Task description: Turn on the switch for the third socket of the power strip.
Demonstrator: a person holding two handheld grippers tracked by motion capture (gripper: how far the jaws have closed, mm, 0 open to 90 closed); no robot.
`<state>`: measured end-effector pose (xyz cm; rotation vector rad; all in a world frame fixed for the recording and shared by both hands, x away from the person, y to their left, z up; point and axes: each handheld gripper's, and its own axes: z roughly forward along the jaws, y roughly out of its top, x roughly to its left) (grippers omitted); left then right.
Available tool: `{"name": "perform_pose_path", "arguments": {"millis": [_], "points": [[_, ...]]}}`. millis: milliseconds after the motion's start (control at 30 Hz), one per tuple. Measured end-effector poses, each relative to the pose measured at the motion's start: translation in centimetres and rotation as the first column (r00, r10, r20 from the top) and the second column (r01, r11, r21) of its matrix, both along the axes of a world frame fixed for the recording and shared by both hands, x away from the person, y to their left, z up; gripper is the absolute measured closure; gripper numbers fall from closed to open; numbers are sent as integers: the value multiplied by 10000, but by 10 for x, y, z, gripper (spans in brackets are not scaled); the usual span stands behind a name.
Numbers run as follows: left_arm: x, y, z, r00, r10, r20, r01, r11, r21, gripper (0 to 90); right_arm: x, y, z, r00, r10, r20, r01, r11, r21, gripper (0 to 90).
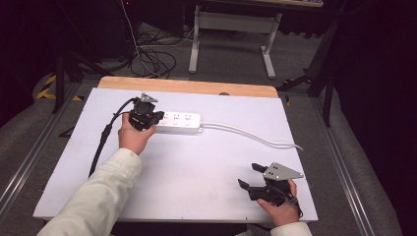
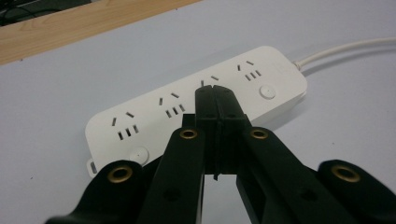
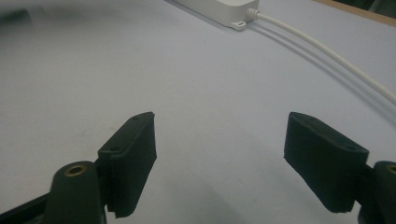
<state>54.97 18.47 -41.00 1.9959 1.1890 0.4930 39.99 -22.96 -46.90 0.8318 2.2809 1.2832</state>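
Directly beneath and just ahead of the left gripper, in the high view, a white power strip is seen lying flat on the bench. Its long axis runs away from that gripper toward the right gripper's side, and its white cord trails on from the far end. The left gripper is poised over the near end of the strip, so it is by far the nearer of the two. The right gripper is held low at the near edge of the bench, well apart from the strip, with bare bench between.

In the left gripper view, the left gripper is seen fully closed, pad pressed against pad, with nothing held between. Its tips are aimed at the middle of the power strip, beside one of the socket groups; whether they touch the casing cannot be told. A round button lies beyond the tips near the cord end, another nearer the opposite end. A press with the closed tips is judged the likely next move, and nothing stands in its way.

In the right gripper view, the right gripper is seen wide open and empty above bare bench. The cord end of the power strip lies far ahead, the cord slanting off to one side.
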Motion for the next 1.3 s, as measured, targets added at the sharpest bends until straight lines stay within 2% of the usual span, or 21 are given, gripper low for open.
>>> {"name": "perform_pose_path", "arguments": {"millis": [67, 167, 233, 300, 333, 367, 533, 700, 800, 1100, 1233, 1300], "points": [[0, 1, 0, 9999, -30, -136, 29, 10000, -95, 866, 0, 0, 0, 10000, -14, 15, 14, 10000, 12, 254], [-1, 2, 1, 10000, -56, -43, 57, 9998, 186, 856, 0, 0, 0, 10000, 3, 4, -3, 10000, 19, 254], [-2, 2, 2, 9999, -118, -72, 118, 9999, 66, 831, 0, 0, 0, 10000, -1, 5, 1, 10000, -9, 254], [-3, 2, 3, 9997, -225, -101, 224, 9997, -86, 747, 0, 0, 0, 10000, -9, -3, 9, 10000, 19, 254], [-5, 2, 4, 9993, -288, -238, 281, 9991, -321, 683, 0, -1, 0, 10000, -28, 3, 28, 10000, 6, 254], [-6, 2, 6, 9993, -315, -221, 306, 9988, -384, 622, 0, -1, 0, 10000, -28, 12, 28, 10000, 33, 254], [-19, 5, 18, 9985, -509, 207, 519, 9974, -503, 460, -2, -1, 1, 10000, -63, 39, 63, 10000, 49, 254], [-36, 12, 29, 9933, -801, 832, 819, 9965, -188, 395, -2, -1, 1, 10000, -87, 36, 87, 9999, 80, 254], [-46, 20, 32, 9912, -788, 1061, 833, 9958, -389, 371, -1, -1, 0, 10000, -98, -20, 98, 9999, 77, 254], [-75, 46, 36, 9858, -1108, 1262, 1235, 9875, -977, 305, 0, 0, -1, 9999, -107, -71, 107, 9999, 88, 254], [-90, 56, 36, 9800, -1316, 1494, 1481, 9834, -1052, 289, 0, 0, -1, 9999, -123, -112, 124, 9999, 104, 254], [-97, 60, 36, 9759, -1440, 1641, 1599, 9832, -877, 278, 0, 0, -1, 9998, -127, -122, 128, 9999, 91, 254]]}}
